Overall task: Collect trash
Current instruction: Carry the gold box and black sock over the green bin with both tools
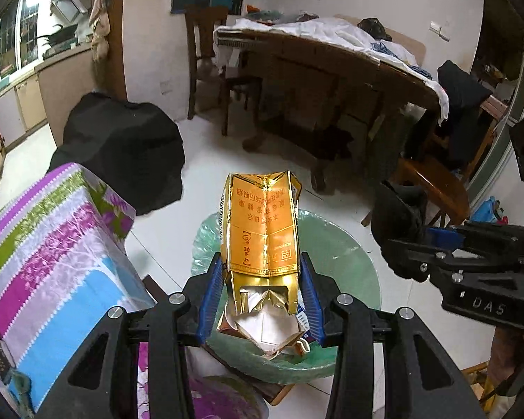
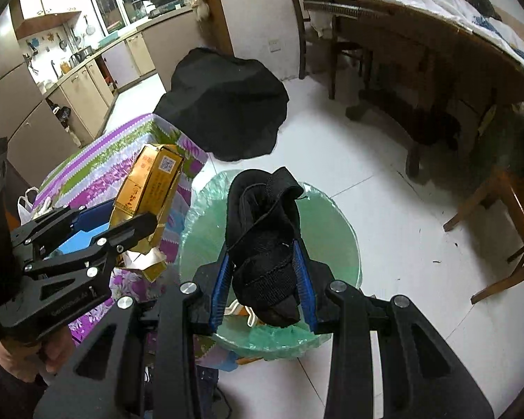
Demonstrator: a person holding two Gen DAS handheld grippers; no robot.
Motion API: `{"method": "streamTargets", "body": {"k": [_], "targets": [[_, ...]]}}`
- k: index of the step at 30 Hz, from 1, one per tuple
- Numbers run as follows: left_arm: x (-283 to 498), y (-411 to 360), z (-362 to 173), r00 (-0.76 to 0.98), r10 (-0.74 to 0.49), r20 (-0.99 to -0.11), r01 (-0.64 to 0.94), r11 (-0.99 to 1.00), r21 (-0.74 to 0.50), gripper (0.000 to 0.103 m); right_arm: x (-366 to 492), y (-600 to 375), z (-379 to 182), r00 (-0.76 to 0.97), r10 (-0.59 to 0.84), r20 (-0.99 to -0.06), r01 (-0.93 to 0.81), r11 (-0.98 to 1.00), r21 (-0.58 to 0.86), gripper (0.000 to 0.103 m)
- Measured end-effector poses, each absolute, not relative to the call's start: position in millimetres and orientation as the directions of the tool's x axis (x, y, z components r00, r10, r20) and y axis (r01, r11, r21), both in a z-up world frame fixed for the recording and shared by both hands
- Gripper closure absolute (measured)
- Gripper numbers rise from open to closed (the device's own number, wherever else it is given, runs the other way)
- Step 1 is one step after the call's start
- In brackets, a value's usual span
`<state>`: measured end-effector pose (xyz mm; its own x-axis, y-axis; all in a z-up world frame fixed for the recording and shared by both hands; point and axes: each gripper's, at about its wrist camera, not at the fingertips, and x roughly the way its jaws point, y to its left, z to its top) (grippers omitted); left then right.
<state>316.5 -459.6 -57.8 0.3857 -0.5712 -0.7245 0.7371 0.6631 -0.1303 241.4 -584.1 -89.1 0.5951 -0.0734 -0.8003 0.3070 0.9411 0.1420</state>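
Both tools loaded, both over the bin.

Left tool [image 1: 262, 289]: blue pads clamped on a crushed gold carton [image 1: 262, 230], gripped near its torn open end. The carton's long axis runs straight out ahead of the tool, closed end farthest away. White paper spills from the torn end, back between the fingers.

Right tool [image 2: 263, 279]: pads pressed onto a bundle of black cloth [image 2: 265, 230] with a strap; the bundle stretches forward past the fingertips and sags a little behind them.

The bin [image 2: 335, 209], lined with a green bag, sits below and just ahead of both tools, mouth open upward. The cloth hangs squarely over the opening. The carton looks nearer the bin's left rim, next to the striped cover [image 1: 52, 237] at the left tool's left side.

Judgement: the right hand is better placed to drop first; the left may need to shift toward the middle so the carton clears the rim.
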Motion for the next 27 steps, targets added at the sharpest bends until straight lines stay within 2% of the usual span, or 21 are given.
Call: {"method": "streamTargets", "body": {"k": [27], "targets": [[320, -472, -72, 0.37, -0.556, -0.744, 0.751, 0.651, -0.113, 0.058, 238, -601, -102, 0.592, -0.055, -0.804, 0.324, 0.93, 0.175, 0.07]]}}
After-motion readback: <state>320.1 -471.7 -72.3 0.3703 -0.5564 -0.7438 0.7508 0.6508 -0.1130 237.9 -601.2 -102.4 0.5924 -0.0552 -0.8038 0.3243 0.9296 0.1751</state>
